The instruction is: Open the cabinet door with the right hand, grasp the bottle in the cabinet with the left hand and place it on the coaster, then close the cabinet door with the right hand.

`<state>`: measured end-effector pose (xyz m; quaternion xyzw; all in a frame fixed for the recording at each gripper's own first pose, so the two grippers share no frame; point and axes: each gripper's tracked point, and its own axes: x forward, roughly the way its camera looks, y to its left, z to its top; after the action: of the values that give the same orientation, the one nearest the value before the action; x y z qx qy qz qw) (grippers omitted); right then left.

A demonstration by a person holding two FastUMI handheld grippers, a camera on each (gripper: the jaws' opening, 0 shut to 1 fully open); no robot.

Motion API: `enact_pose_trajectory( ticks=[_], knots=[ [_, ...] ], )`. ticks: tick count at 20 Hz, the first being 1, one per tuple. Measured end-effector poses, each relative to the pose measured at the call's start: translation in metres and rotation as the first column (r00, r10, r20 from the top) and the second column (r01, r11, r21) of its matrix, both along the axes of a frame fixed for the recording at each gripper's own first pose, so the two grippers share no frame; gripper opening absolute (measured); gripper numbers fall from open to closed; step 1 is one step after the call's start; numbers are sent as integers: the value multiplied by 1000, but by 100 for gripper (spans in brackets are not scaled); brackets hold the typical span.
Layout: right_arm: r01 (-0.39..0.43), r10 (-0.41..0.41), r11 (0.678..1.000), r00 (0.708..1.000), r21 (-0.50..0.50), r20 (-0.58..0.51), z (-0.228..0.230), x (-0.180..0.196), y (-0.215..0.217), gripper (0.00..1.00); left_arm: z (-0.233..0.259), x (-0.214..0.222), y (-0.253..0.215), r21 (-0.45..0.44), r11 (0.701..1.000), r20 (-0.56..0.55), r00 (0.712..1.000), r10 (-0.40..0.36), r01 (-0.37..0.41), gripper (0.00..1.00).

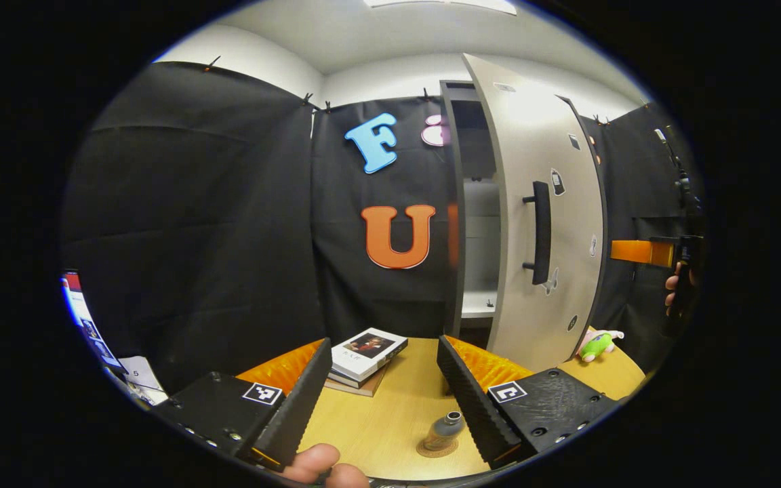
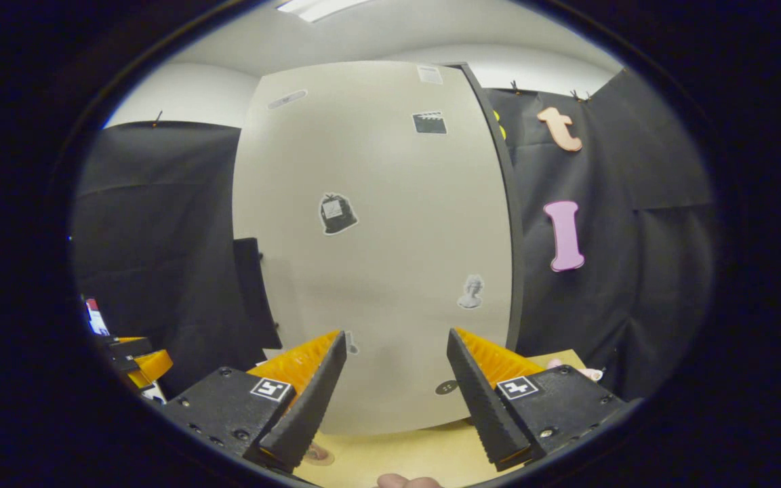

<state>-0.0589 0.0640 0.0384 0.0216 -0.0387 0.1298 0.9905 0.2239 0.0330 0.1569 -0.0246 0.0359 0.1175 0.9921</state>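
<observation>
In the left gripper view, a small grey bottle point(image 1: 445, 427) stands upright on a round coaster point(image 1: 435, 448) on the wooden table point(image 1: 397, 407). My left gripper point(image 1: 384, 340) is open, and the bottle sits low near its right finger, free of both fingers. The beige cabinet door point(image 1: 539, 203) with a dark bar handle point(image 1: 541, 232) stands swung open, showing a pale shelf point(image 1: 477, 305) inside. A hand holds the right gripper point(image 1: 683, 261) beyond the door's edge. In the right gripper view, my right gripper point(image 2: 396, 335) is open and faces the door's front point(image 2: 377, 257), close to it.
Stacked books point(image 1: 367, 352) lie on the table left of the cabinet. A green plush toy point(image 1: 597, 343) sits at the table's right, behind the door. The handle point(image 2: 255, 291) shows left of the door in the right gripper view, with the left gripper point(image 2: 136, 359) farther left.
</observation>
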Motion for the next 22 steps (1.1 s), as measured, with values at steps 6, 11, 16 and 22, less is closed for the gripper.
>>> enact_pose_trajectory(
  ticks=[6, 11, 16, 22],
  knots=[
    [117, -117, 993, 993, 18, 0, -4, -16, -52, 95, 7, 33, -40, 19, 992, 19, 992, -127, 127, 94],
    [207, -207, 977, 978, 52, -14, -12, -38, -88, 95, 17, 52, -80, 41, 971, 42, 971, -236, 234, 95],
    [255, -254, 964, 967, 71, -21, -15, -55, -109, 96, 21, 60, -100, 55, 956, 55, 956, -290, 287, 95],
    [260, -259, 963, 966, 77, -13, -13, -60, -116, 92, 21, 54, -101, 46, 960, 57, 959, -279, 276, 95]
  ],
)
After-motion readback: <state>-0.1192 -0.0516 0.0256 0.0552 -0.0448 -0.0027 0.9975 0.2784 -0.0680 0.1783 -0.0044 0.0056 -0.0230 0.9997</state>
